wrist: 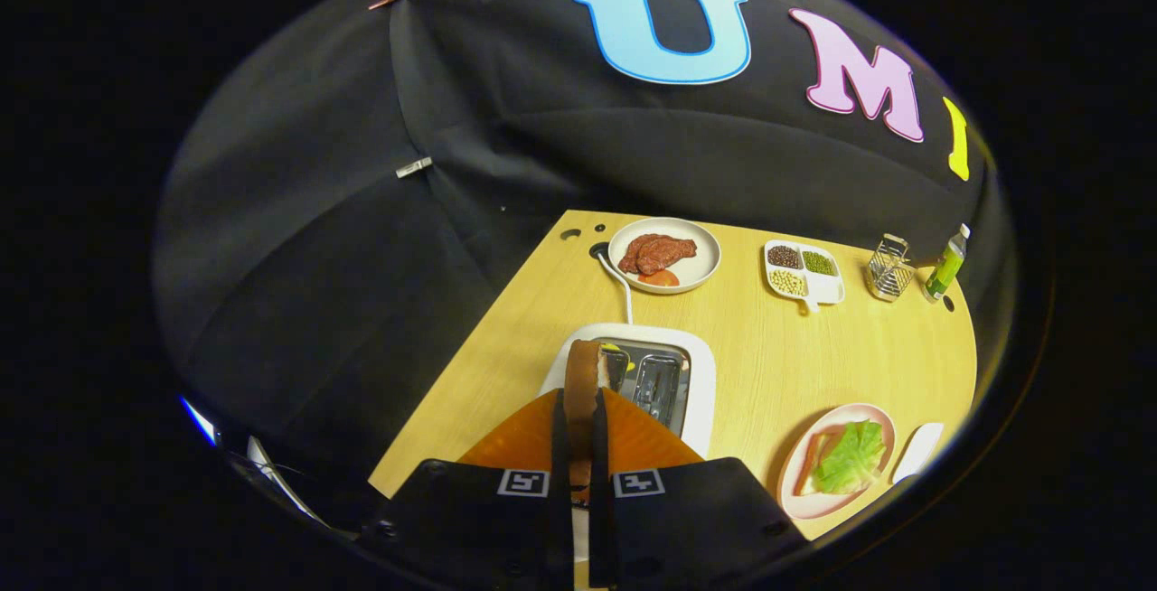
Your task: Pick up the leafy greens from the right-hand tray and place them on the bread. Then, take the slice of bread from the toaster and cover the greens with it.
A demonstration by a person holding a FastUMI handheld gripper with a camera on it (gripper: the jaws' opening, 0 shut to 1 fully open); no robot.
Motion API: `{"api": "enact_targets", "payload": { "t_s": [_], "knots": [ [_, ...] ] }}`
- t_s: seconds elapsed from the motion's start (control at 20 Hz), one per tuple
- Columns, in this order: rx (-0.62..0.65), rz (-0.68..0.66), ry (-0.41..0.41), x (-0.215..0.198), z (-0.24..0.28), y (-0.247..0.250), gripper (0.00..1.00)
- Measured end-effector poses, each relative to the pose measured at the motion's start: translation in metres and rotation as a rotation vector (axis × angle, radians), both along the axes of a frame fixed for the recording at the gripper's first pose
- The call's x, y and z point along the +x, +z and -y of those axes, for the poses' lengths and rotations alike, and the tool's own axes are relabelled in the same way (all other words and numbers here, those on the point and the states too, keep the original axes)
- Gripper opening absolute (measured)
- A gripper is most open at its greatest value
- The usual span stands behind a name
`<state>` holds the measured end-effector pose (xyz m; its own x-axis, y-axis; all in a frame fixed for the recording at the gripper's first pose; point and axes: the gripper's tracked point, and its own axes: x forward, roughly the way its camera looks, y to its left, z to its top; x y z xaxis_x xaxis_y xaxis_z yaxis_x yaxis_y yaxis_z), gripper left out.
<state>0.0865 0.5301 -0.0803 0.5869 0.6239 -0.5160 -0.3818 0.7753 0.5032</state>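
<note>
Gripper view: wooden desk (pixel 768 347) against black cloth wall. Gripper (pixel 578 446) held above white toaster (pixel 700 374), jaws pinching upright bread slice (pixel 581 383) between them. Leafy greens (pixel 850 457) lie on bread on pink plate (pixel 800 492), right of toaster.

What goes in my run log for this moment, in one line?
gripper: shut on bread slice | slice: above toaster | greens: on bread, pink plate | next: cover greens
</note>
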Motion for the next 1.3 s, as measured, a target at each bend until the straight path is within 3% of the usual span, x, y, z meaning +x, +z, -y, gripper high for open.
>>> {"api": "enact_targets", "payload": {
  "t_s": [0.3, 0.65, 1.1, 1.3],
  "knots": [
    [0.115, 0.046, -0.043, 0.004, 0.040, 0.046, 0.11],
    [0.125, 0.182, -0.111, 0.004, 0.146, 0.072, 0.11],
    [-0.011, 0.149, -0.255, 0.002, 0.277, -0.010, 0.11],
    [-0.053, 0.084, -0.307, 0.005, 0.303, -0.059, 0.11]
  ]
}}
